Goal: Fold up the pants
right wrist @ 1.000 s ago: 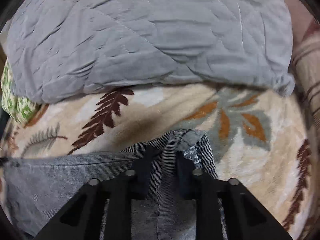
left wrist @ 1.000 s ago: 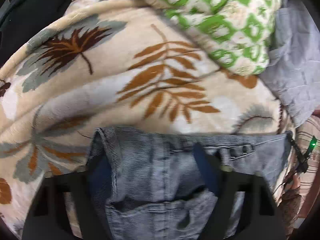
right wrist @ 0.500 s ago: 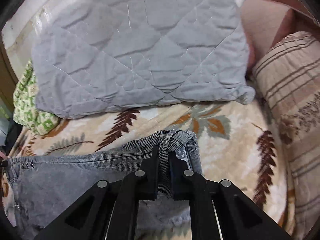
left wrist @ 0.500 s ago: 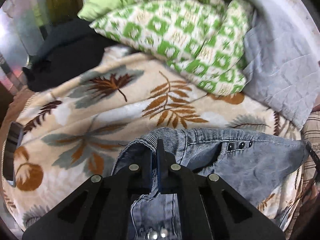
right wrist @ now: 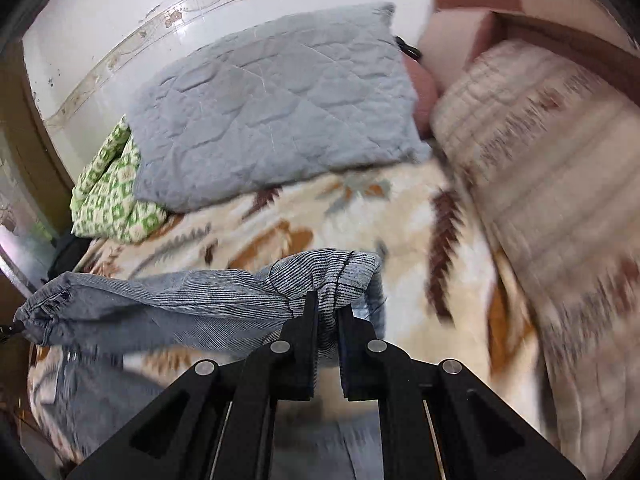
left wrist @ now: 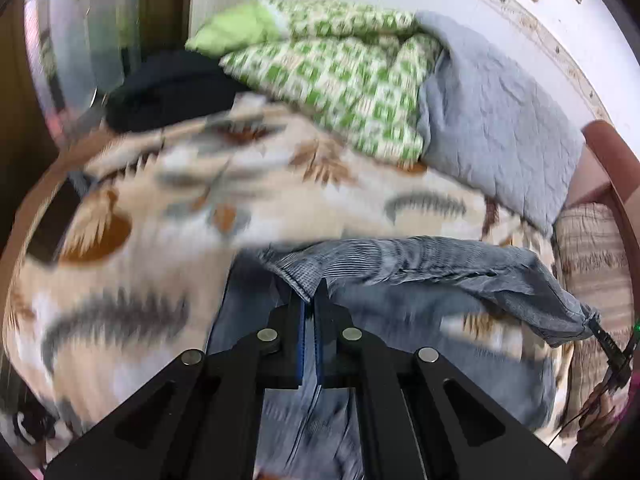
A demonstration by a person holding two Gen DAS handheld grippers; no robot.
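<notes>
**Pants suspended between two clamped grippers**

Left wrist view: the left gripper (left wrist: 310,300) sits at lower centre of the frame. Its jaws are pressed nearly together, pinching one edge of the grey denim pants (left wrist: 420,264). From the pinch point the fabric runs rightward as a taut, ribbed band to the right edge of the frame, where its far end meets the tip of the right gripper (left wrist: 608,350). More denim hangs below the fingers, blurred, toward the bottom of the frame.

Right wrist view: the right gripper (right wrist: 326,300) occupies lower centre. Its jaws are closed on a bunched fold of the pants (right wrist: 168,300), which bulges just above the fingertips. The band extends leftward to the left edge of the frame.

Surroundings: the leaf-print blanket (left wrist: 260,200) lies below the pants across mid-frame. A green patterned quilt (left wrist: 340,76) sits upper centre in the left view, with a grey quilted pillow (right wrist: 272,108) beside it. A striped cushion (right wrist: 540,184) fills the right side of the right view. A dark garment (left wrist: 168,88) lies upper left in the left view.
</notes>
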